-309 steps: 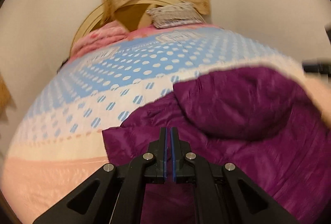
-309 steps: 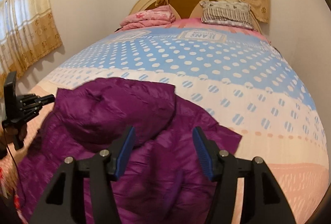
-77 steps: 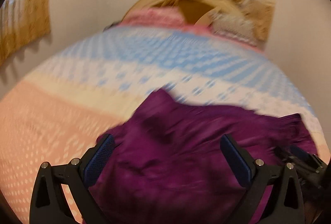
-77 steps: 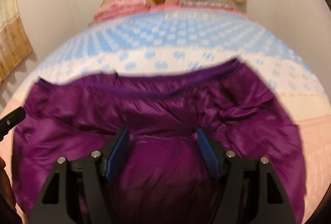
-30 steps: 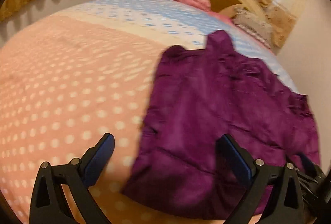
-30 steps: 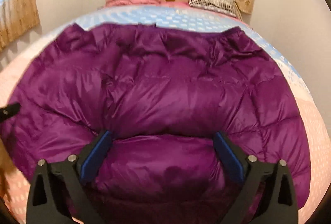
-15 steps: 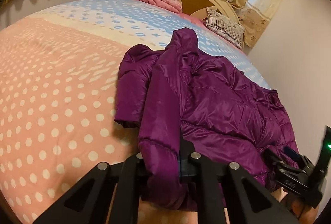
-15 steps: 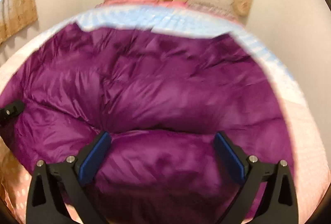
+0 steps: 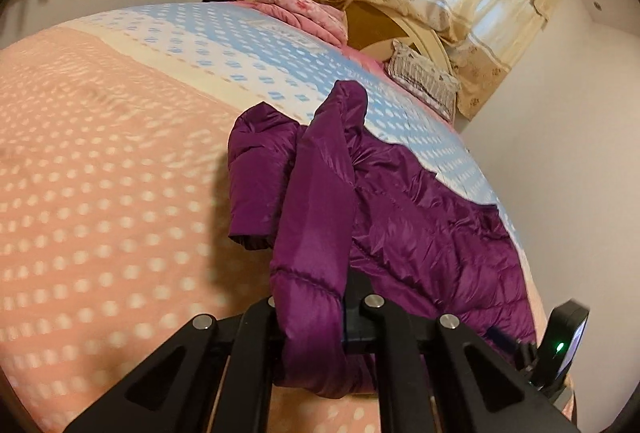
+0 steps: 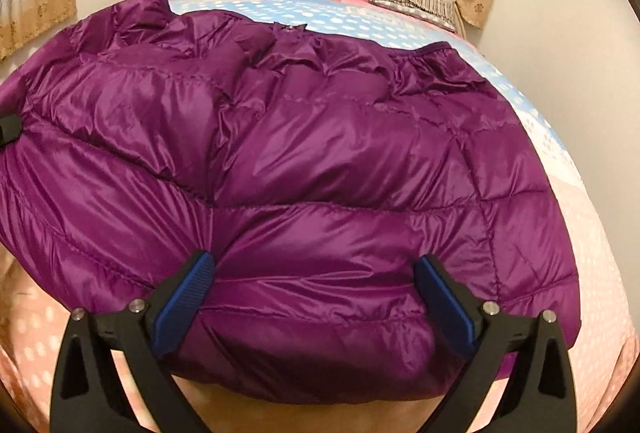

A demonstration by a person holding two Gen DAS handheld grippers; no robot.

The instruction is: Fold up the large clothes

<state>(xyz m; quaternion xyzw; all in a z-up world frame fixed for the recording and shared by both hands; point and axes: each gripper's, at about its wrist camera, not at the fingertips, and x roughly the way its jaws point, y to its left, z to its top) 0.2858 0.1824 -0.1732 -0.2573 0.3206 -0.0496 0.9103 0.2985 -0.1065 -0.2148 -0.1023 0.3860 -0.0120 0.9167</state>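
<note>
Jacket (image 10: 320,161) lay on the bed (image 9: 100,193), filling mid-frame. My left gripper (image 9: 316,313) was clenched on its edge, lifted at lower centre. Right gripper (image 10: 312,297) stood wide, nothing pinched. Step: side fold. Next, I judged: carry that edge across, right steadying.
</note>
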